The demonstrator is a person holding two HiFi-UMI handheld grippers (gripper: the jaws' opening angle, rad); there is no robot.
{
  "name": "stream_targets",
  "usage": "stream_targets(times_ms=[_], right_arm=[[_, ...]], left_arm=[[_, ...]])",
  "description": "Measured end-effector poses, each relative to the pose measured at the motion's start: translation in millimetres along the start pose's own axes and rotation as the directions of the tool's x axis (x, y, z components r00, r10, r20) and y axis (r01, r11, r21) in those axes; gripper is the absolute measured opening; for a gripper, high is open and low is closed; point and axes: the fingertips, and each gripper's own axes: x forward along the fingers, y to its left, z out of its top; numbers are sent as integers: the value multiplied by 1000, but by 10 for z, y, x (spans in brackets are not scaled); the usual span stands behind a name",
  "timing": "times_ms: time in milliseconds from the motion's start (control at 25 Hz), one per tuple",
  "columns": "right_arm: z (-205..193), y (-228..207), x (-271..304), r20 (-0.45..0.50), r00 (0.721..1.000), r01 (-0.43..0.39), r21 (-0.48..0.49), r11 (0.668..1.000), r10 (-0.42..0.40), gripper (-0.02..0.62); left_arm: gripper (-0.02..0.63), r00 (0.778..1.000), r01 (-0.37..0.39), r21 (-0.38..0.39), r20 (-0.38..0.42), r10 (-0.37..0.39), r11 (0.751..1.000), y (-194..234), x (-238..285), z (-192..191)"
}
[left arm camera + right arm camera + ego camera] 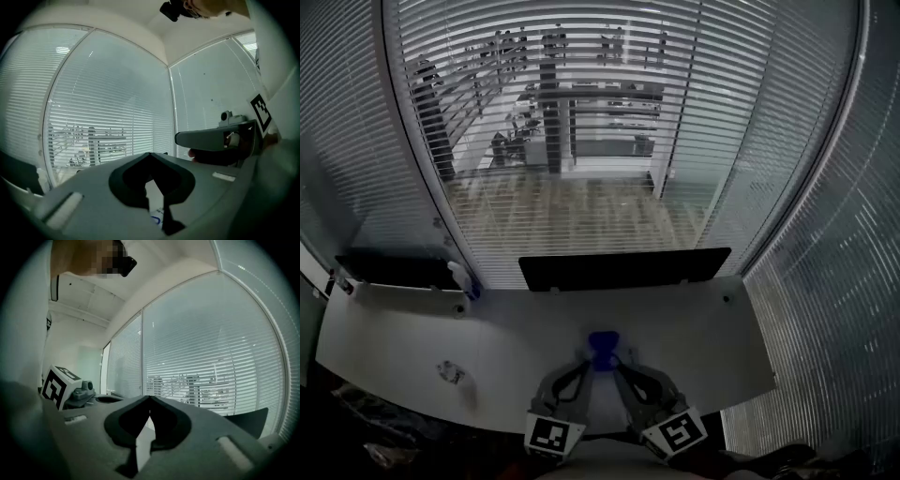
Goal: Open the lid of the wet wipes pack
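Note:
In the head view my two grippers stand side by side at the bottom, their tips converging on the blue top of the wet wipes pack (602, 345). The pack's white body shows between and below them. The left gripper (592, 358) has its jaws closed at the tip, and behind them the white pack with blue print (157, 218) shows in the left gripper view. The right gripper (613, 358) is shut too, with a white strip of the pack (140, 441) just behind its jaws. Both grippers (150, 155) (150, 398) point level toward the blinds. The pinch points themselves are hidden.
A white table (712, 337) lies below, with a small crumpled thing (450, 373) at its left front. A bottle (461, 277) and two dark panels (623, 267) (394, 270) stand along its far edge. Slatted blinds (581, 112) fill the window behind it.

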Motion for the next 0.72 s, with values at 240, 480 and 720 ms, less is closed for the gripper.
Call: stream_targets(times_ms=[240,480,720], right_arm=[[-150,-92,-108,-26,999,19,20,1000,-19,2],[-109,-91,-136,-4,1000,12,37,999,-12,0],[-71,-59,-91,4,1000,-6,54,999,6,0]], left_arm=[[2,1000,23,-21,4,-23,1000,-74,3,10],[2,1000,15,-16,-4,-16,1000,-73,-46,45],[2,1000,18,-18,-12,-18,1000,-82,-58,43]])
